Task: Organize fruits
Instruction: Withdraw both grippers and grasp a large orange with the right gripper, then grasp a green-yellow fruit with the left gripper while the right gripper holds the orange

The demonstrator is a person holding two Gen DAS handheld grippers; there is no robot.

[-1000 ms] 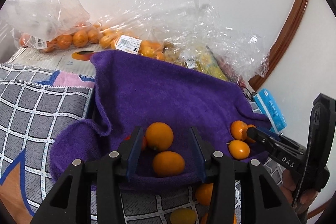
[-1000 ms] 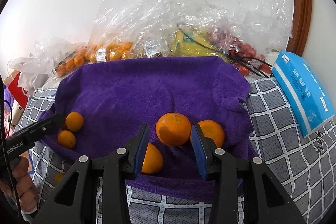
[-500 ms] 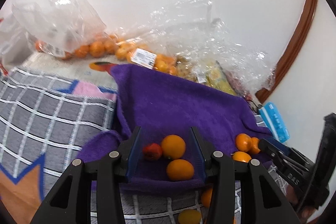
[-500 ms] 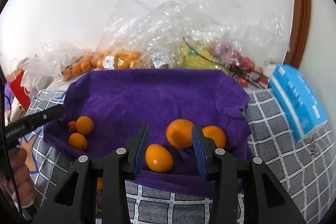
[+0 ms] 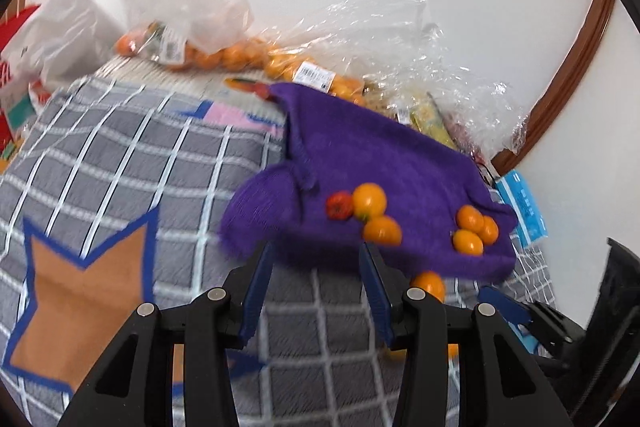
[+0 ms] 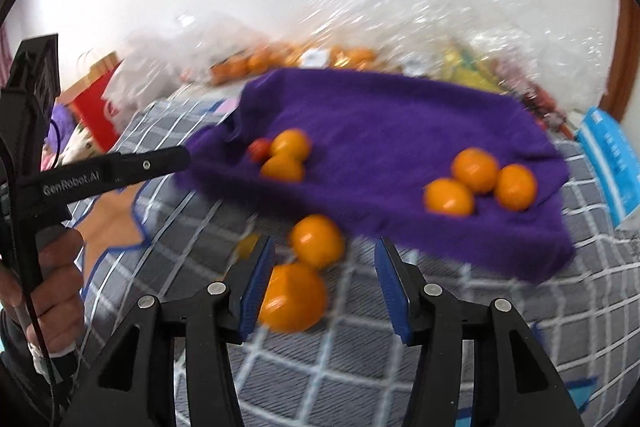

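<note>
Right gripper (image 6: 324, 291) hovers low over the grey checked bedcover (image 5: 120, 167), its jaws opening and gripping nothing; a big orange (image 6: 292, 297) lies partly between the fingers, hard against the left finger (image 6: 256, 283), whether touching it is lost to blur. A second loose orange (image 6: 318, 241) sits just beyond at 12 o'clock, just off the purple towel (image 6: 380, 115); both are round, so no long axis matters. Right hand is the nearer one for these two. Left gripper (image 5: 316, 291) is partly open and empty, only bedcover between its fingers; in its view the towel edge lies at 12 o'clock, and one stray orange (image 5: 430, 285) peeks out at 3 o'clock behind its right finger (image 5: 376, 291). On the towel: a left cluster of two oranges (image 5: 370, 201) with a small red fruit (image 5: 339, 205), and a right cluster of three oranges (image 6: 476, 183). Behind at 12 o'clock are plastic bags of fruit (image 5: 224, 55), a blue packet (image 6: 612, 155) at 2 o'clock. Nothing blocks the loose oranges; they could roll on the soft cover.
</note>
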